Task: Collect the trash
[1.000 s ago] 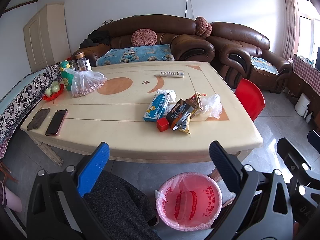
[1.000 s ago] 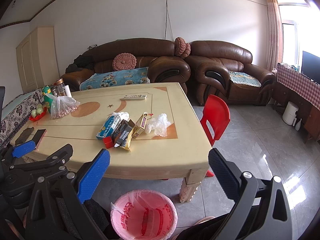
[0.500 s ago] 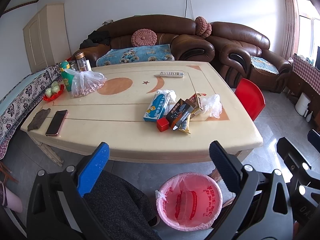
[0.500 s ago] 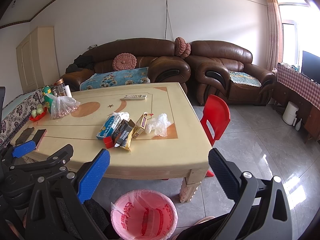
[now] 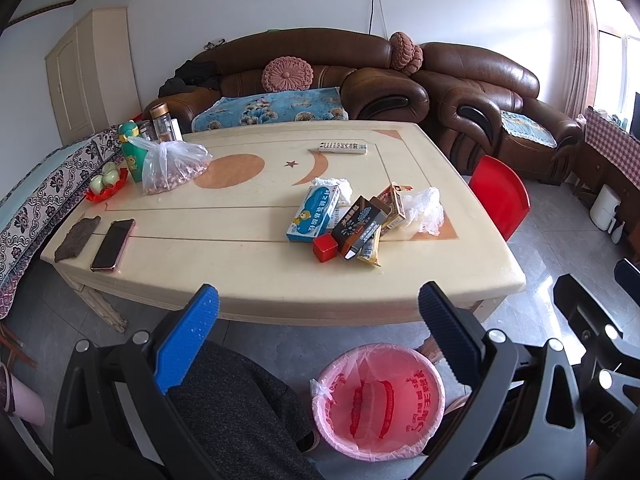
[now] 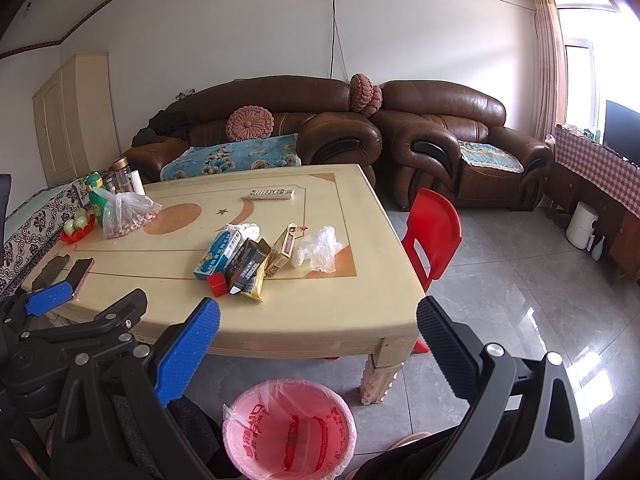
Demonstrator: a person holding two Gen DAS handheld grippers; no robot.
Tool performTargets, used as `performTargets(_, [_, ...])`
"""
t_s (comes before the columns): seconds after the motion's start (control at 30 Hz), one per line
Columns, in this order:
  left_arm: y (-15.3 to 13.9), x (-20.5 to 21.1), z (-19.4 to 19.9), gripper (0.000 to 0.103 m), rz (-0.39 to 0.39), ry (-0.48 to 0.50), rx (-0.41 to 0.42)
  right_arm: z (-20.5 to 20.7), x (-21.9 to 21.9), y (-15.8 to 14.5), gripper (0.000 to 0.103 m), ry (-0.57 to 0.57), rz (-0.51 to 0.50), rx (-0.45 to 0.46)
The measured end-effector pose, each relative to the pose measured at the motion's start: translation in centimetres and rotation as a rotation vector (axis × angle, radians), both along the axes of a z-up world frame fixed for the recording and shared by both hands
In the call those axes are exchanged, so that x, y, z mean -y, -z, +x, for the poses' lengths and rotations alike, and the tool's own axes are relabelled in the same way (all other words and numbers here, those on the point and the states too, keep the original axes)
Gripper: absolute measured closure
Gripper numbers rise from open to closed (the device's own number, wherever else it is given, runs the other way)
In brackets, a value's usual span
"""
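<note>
Both hand-held grippers [image 5: 318,320] [image 6: 318,334] gape, trash pile [image 5: 352,220] well ahead.

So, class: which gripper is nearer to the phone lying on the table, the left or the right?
Left. The phone lies at the table's near left edge, just ahead and left of the left gripper. The right gripper sits further right, past the left one, so the phone is farther from it.

Cream table [image 5: 248,280] w/ trash pile [image 5: 352,220], phone [image 5: 112,244], remote [image 5: 342,147], nut bag [image 5: 172,166].
</note>
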State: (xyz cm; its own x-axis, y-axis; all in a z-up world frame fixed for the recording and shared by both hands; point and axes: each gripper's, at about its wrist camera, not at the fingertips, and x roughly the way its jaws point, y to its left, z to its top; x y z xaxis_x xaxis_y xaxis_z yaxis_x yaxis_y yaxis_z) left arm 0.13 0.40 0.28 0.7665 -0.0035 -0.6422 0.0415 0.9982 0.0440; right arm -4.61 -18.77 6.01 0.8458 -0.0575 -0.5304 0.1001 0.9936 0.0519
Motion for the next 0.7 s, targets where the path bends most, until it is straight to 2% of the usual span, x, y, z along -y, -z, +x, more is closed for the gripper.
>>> performTargets(0.23, [0.3, 0.2, 0.3, 0.005, 0.008, 0.009, -0.013, 0.1, 0.0, -0.1, 0.006, -0.002, 0.006, -0.007])
performTargets(0.7, [2.6, -0.8, 3.6, 0.005, -0.003, 0.023, -0.082, 3.5, 1.4, 2.8, 0.006, -0.058, 0.07, -0.048])
